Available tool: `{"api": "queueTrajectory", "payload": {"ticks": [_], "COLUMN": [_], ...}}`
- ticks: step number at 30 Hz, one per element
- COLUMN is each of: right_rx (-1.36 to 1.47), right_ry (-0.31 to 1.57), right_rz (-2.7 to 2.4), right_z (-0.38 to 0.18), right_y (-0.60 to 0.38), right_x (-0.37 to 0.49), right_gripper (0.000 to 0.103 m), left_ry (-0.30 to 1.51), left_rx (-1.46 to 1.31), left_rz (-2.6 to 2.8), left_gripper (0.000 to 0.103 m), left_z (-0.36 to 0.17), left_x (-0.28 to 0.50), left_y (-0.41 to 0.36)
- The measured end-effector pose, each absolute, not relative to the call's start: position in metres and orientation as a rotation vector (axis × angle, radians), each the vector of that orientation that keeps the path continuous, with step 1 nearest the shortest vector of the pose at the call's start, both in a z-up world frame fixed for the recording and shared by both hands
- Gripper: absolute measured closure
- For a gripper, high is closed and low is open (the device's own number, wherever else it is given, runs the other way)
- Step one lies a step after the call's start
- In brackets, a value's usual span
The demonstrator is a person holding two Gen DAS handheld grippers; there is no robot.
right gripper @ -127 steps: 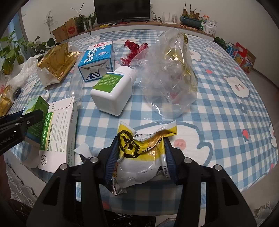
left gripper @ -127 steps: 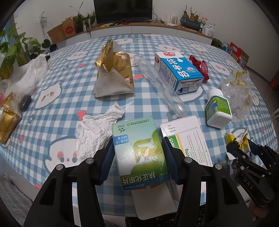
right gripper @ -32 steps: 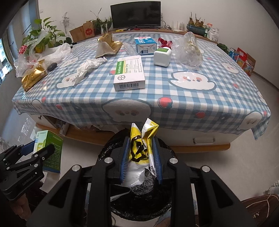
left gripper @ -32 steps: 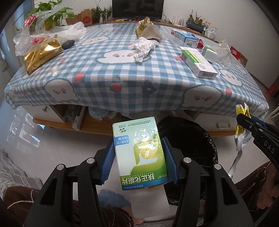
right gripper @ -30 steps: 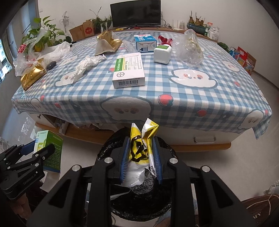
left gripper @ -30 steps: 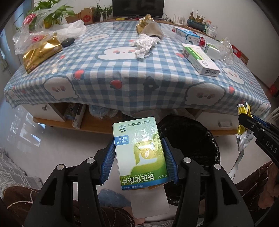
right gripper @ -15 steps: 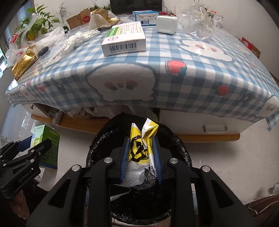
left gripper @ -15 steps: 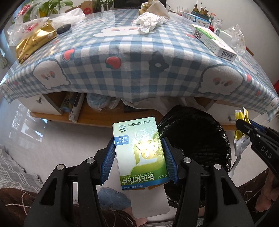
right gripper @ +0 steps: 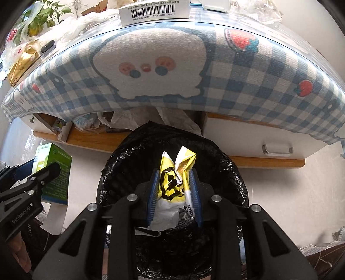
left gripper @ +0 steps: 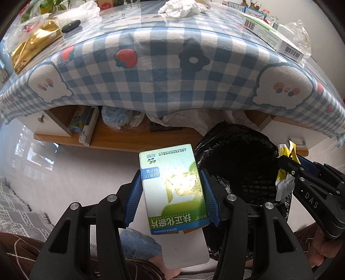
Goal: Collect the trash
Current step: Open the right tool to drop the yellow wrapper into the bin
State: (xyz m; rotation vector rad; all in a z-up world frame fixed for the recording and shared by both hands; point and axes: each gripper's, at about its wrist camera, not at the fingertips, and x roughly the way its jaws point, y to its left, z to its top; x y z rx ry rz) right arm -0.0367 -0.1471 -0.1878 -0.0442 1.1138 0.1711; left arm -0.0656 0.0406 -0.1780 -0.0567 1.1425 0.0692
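Note:
My left gripper (left gripper: 171, 174) is shut on a green and white medicine box (left gripper: 172, 189), held over the floor just left of a bin lined with a black bag (left gripper: 237, 155). A white flap hangs from the box's near end. My right gripper (right gripper: 174, 172) hangs over the bin's mouth (right gripper: 226, 172) with a crumpled yellow and white wrapper (right gripper: 172, 178) standing upright between its blue pads. Its jaws are opening, and the pads still touch the wrapper. The right wrist view has the left gripper (right gripper: 34, 170) and its box (right gripper: 58, 172) at the left edge.
The blue checked tablecloth (left gripper: 172, 75) overhangs the table edge just beyond the bin. A white barcoded box (right gripper: 154, 9), crumpled tissue (left gripper: 179, 8) and a gold bag (left gripper: 34, 47) lie on the table. A wooden shelf (left gripper: 129, 137) with clutter and a drawer handle (right gripper: 277, 149) sit below.
Both grippers have sunk toward the floor and bin, so the table edge now fills the upper frames. The right pads stand slightly wider around the wrapper.

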Motion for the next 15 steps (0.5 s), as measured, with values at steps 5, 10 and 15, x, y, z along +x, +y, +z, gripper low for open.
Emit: {"api": "queueTrajectory", "payload": {"ticks": [5, 10, 15], "right_rx": [-0.036, -0.021, -0.023], "right_ry": [1.100, 1.084, 1.068], "right_rz": [0.163, 0.152, 0.148], "right_z": [-0.185, -0.179, -0.170], "right_y": [-0.148, -0.153, -0.156], "right_x": [-0.037, -0.036, -0.037], "right_gripper": [0.056, 0.043, 0.029], "left_ry": [1.143, 1.144, 1.138], "left_rx": [-0.052, -0.059, -0.057], "left_rz": [0.066, 0.066, 0.066], "left_gripper": [0.051, 0.051, 0.051], "left_z": [-0.180, -0.178, -0.174], "left_x": [-0.065, -0.067, -0.069], "left_y": [0.037, 0.036, 0.034]}}
